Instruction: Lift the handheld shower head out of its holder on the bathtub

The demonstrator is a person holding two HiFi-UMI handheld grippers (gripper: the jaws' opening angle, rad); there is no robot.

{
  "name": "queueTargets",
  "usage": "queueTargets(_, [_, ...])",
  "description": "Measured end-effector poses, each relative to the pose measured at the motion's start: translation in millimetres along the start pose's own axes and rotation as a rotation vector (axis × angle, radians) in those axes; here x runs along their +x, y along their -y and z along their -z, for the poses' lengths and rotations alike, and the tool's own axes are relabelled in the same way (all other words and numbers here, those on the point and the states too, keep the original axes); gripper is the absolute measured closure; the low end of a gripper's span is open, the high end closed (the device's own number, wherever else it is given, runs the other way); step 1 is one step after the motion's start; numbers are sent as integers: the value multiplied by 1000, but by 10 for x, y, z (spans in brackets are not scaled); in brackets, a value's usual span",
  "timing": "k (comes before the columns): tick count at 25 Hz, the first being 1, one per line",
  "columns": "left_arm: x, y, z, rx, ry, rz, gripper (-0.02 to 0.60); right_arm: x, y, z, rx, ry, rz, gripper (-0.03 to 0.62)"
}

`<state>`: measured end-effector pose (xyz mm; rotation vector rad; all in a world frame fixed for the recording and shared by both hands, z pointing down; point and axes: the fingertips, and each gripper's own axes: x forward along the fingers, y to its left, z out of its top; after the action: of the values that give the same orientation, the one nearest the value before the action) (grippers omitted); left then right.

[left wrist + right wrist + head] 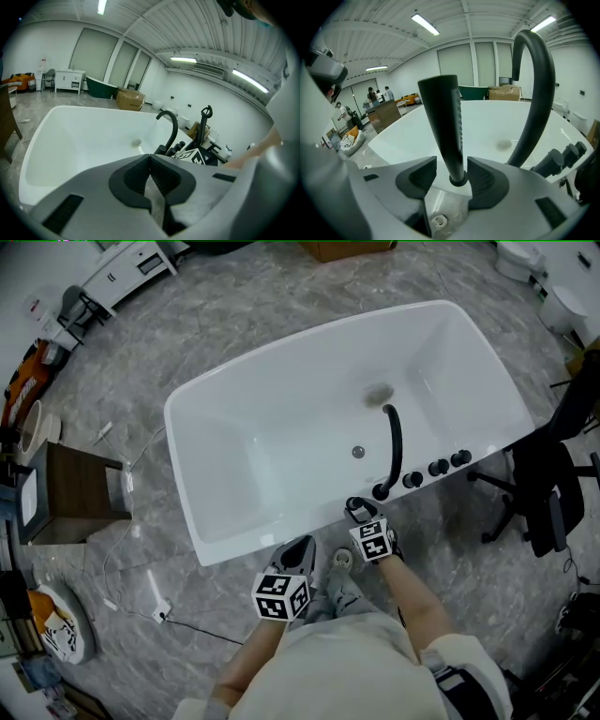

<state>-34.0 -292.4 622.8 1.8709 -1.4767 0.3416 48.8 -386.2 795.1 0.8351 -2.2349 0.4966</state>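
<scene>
Black shower head [443, 122] within right tool [452, 165]

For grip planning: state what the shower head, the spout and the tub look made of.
Shower head: matte black, metal or coated plastic; little glare, ribbed strip down one side. Spout: same matte black, likely metal tube. Tub: glossy white, acrylic or enamel; smooth, soft sheen.

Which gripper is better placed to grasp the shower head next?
Right. The right gripper, jaws open, straddles the upright black shower head; the left gripper is shut and off to the side, away from it.
</scene>
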Motion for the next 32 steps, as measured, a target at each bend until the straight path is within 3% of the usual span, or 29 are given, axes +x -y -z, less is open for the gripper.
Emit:
queueTargets(4, [-4,-45,-13,-1,5,2,561,69,39,18,-3,-19,29,448])
queueTargets(13, [-107,-113,19,7,6,12,561,10,-17,-19,-66,-45,50,457])
queueTargets(23, [-390,-57,-43,34,37,62,561,-350,-172,-242,-60,3,107,459])
queueTargets(32, [-697,-143,4,52,56,85,561,-793,-216,-636,13,135,198,461])
